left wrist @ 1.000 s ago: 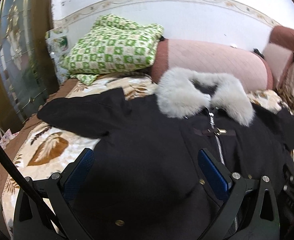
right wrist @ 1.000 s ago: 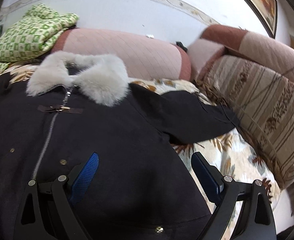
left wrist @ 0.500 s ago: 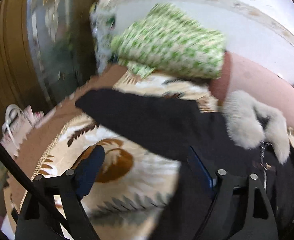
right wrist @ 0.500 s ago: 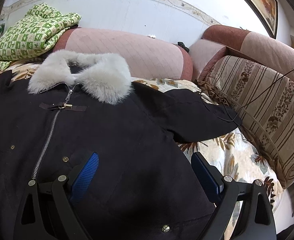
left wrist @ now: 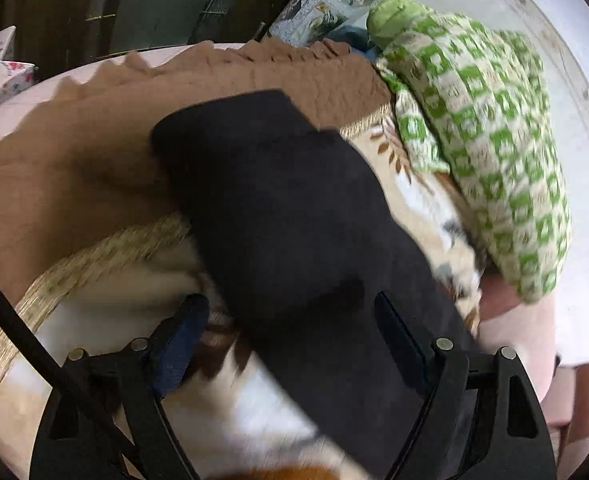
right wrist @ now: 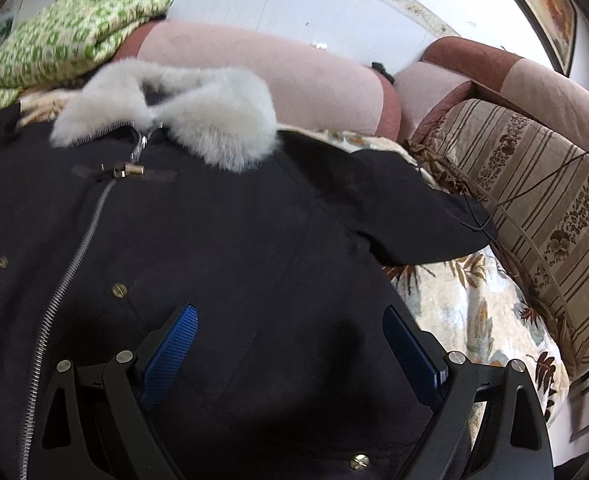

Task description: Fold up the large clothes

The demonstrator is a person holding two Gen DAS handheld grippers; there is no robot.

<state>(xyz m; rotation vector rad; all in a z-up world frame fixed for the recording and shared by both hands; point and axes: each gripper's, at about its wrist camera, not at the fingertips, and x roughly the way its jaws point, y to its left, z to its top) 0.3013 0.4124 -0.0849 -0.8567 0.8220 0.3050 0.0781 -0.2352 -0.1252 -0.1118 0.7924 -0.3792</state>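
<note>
A black coat (right wrist: 222, 248) with a grey fur collar (right wrist: 214, 120) and a silver zip lies spread face up on a leaf-patterned bed cover (right wrist: 466, 304). My right gripper (right wrist: 290, 332) is open and empty, low over the coat's right front, with the right sleeve (right wrist: 406, 216) stretched out ahead to the right. In the left wrist view the coat's left sleeve (left wrist: 278, 208) lies flat, its cuff toward the brown border (left wrist: 74, 168) of the cover. My left gripper (left wrist: 290, 328) is open, hovering over the sleeve's near part.
A green checked blanket (left wrist: 478, 128) sits at the head of the bed, and it also shows in the right wrist view (right wrist: 70, 36). Pink bolsters (right wrist: 278, 72) line the wall. A striped cushion (right wrist: 542, 208) lies to the right. A glass door (left wrist: 154, 4) stands left.
My left gripper has swung left from the coat's front to above the left sleeve, and its view is blurred. My right gripper has moved slightly forward over the coat. Both stay open.
</note>
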